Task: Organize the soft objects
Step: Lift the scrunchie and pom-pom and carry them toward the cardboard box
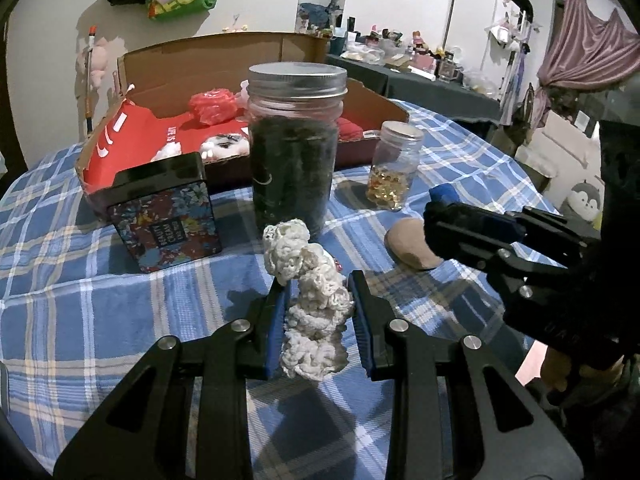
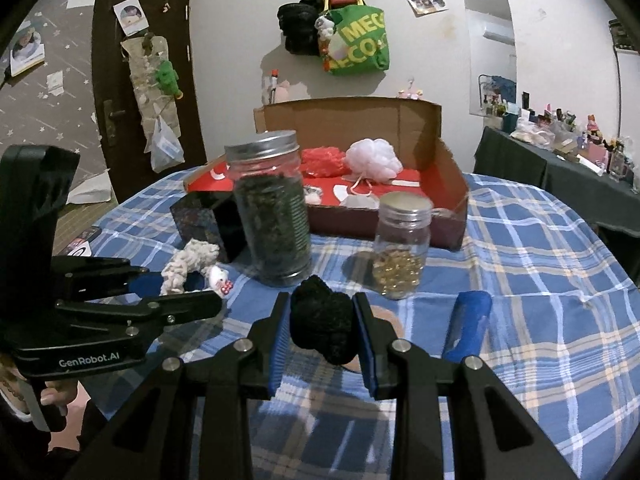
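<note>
My left gripper (image 1: 318, 280) is shut on a white crocheted piece (image 1: 312, 304), which stands up between the blue pads above the checked cloth. From the right wrist view, that gripper (image 2: 180, 284) is at the left with the white piece (image 2: 188, 260) sticking out of it. My right gripper (image 2: 321, 298) is shut on a black fuzzy lump (image 2: 322, 322). It also shows at the right of the left wrist view (image 1: 436, 210). Behind both stands an open cardboard box (image 2: 452, 184) lined in red, holding a red pouf (image 1: 212, 106) and a white pouf (image 2: 374, 160).
A tall jar of dark stuff (image 2: 272, 216) and a small jar of golden beads (image 2: 402, 244) stand between the grippers and the box. A floral tin (image 1: 168, 216) is at the left. A tan pad (image 1: 412, 246), a blue bar (image 2: 470, 324) and a small white toy (image 2: 220, 278) lie on the cloth.
</note>
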{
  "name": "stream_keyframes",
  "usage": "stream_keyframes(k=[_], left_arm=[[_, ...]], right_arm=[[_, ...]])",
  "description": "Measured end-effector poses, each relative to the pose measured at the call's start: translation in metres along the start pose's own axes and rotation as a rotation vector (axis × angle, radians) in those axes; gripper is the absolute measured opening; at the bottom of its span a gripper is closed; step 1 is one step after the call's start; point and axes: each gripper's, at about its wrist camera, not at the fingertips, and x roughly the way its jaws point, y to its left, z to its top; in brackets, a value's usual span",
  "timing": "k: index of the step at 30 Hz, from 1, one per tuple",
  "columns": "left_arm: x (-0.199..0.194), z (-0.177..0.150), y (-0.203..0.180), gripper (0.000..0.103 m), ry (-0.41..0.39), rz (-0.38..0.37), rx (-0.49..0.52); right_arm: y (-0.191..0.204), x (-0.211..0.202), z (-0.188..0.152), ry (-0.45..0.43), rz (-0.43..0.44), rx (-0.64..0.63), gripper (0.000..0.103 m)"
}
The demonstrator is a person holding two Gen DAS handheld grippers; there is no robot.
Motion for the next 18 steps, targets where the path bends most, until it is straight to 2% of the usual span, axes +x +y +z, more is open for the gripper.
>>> stream_keyframes(k=[18], left_arm=[[-0.0013,0.0002,-0.0035,0.028,-0.002,-0.019,-0.004]], right_arm=[[0.0025,0.0044,-0.0042,0.019,0.031,0.004,0.033]])
